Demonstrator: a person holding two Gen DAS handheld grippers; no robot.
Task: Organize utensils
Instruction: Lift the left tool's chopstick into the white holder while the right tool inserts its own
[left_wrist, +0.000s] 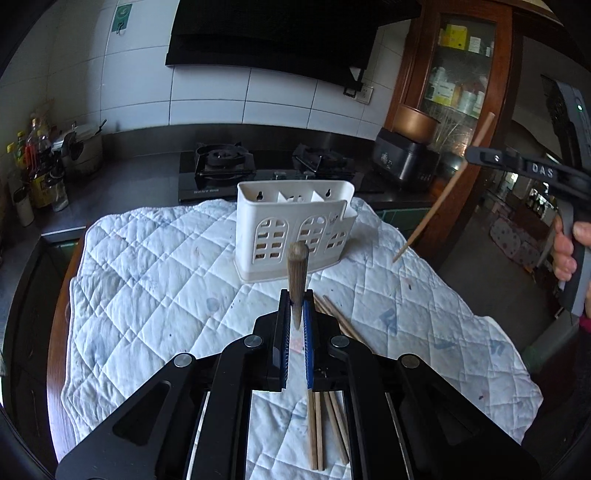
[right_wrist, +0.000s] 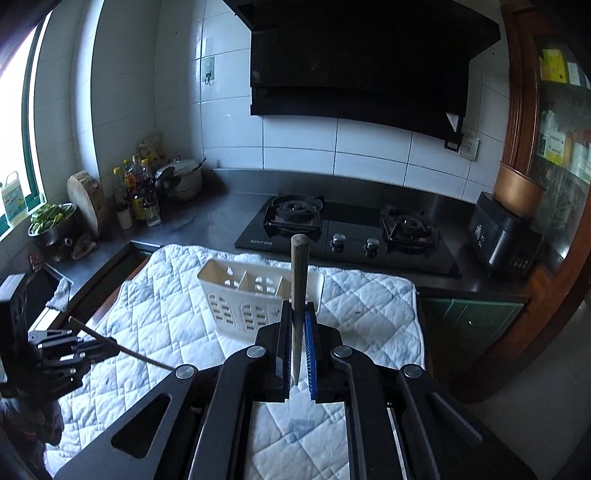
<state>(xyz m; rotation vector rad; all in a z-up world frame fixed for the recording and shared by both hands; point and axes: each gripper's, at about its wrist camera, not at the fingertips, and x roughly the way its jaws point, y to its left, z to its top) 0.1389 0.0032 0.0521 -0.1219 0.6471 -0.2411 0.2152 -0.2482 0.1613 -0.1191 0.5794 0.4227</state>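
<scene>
A white utensil holder (left_wrist: 295, 229) with several compartments stands on the quilted white cloth (left_wrist: 155, 280); it also shows in the right wrist view (right_wrist: 243, 299). My left gripper (left_wrist: 296, 310) is shut on a wooden chopstick (left_wrist: 297, 273) that points up, just short of the holder. My right gripper (right_wrist: 297, 325) is shut on another wooden chopstick (right_wrist: 298, 280), held above the cloth to the right of the holder. In the left wrist view that right gripper (left_wrist: 476, 155) holds its chopstick (left_wrist: 443, 195) slanted. Several chopsticks (left_wrist: 325, 428) lie on the cloth under my left gripper.
The cloth covers a table in front of a dark counter with a gas hob (right_wrist: 347, 229). Bottles (right_wrist: 142, 199) and a pot stand at the left, a black cooker (right_wrist: 506, 240) at the right. A wooden cabinet (left_wrist: 458, 74) is at the far right.
</scene>
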